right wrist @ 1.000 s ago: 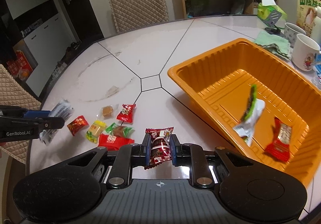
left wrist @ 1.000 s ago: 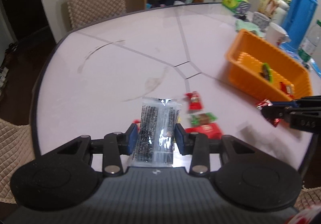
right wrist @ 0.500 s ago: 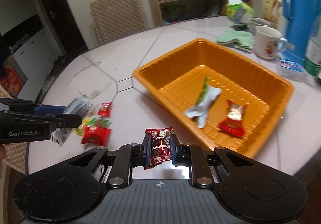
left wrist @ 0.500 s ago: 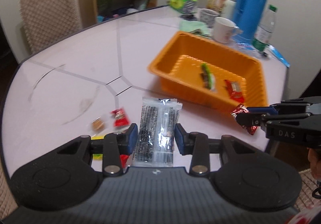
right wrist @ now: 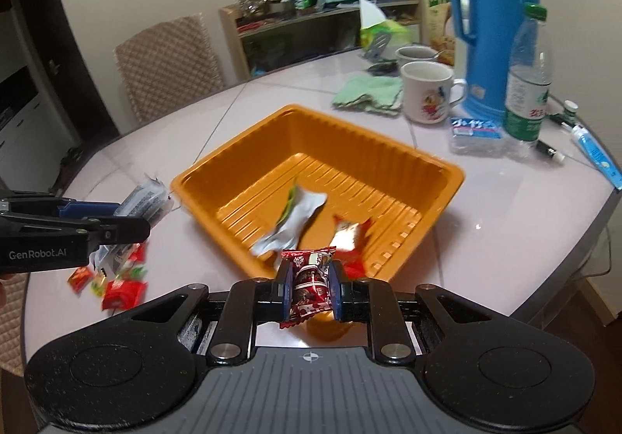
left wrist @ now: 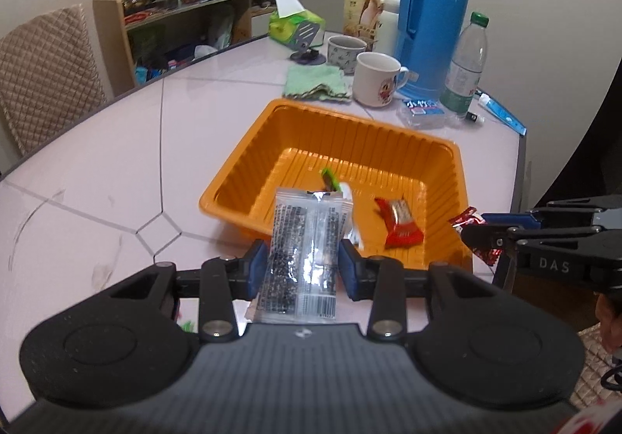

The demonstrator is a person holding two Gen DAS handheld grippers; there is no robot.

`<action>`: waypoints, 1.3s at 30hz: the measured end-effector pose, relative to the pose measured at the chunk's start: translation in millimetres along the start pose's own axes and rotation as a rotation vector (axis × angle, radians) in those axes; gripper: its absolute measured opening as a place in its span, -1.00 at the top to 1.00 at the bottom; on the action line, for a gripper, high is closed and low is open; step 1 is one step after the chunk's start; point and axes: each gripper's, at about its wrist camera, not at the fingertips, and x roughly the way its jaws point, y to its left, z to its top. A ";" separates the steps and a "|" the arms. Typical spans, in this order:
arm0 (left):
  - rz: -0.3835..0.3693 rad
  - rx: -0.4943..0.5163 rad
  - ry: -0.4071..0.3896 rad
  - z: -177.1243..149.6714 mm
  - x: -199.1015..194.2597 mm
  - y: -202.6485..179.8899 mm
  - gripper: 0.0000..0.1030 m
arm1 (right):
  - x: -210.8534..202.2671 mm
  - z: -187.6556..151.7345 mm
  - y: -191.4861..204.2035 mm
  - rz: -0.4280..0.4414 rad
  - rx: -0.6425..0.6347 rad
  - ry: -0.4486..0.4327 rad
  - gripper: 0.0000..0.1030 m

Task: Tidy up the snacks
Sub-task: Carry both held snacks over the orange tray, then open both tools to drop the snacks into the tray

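My left gripper (left wrist: 304, 266) is shut on a clear packet of dark seeds (left wrist: 305, 255), held above the near rim of the orange tray (left wrist: 241, 177). My right gripper (right wrist: 310, 284) is shut on a red candy packet (right wrist: 309, 280), at the tray's (right wrist: 447, 197) near edge. In the tray lie a white and green wrapper (right wrist: 295, 218) and a red wrapped bar (left wrist: 398, 226). Several small snacks (right wrist: 116, 284) lie on the table left of the tray. Each gripper shows in the other's view: the left (right wrist: 128, 218), the right (left wrist: 472, 230).
Behind the tray stand a white mug (left wrist: 379, 84), a grey mug (left wrist: 346, 51), a blue thermos (left wrist: 433, 14), a water bottle (left wrist: 466, 63), a green cloth (left wrist: 315, 82) and a tissue pack (left wrist: 295, 26). The table edge runs at the right (right wrist: 606, 208). A chair (right wrist: 167, 65) stands behind.
Both grippers have swung right and forward toward the orange tray, each still holding its packet. The loose snacks now lie to the left, behind the left gripper.
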 end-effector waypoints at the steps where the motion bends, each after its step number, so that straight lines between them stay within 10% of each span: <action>1: 0.000 0.003 -0.004 4.2 3.4 -0.9 0.29 | 0.6 2.5 -3.4 -0.005 0.003 -0.004 0.62; 39: 0.038 0.061 0.148 73.0 169.6 9.1 0.30 | 119.7 65.0 -62.9 -0.109 0.001 0.048 0.61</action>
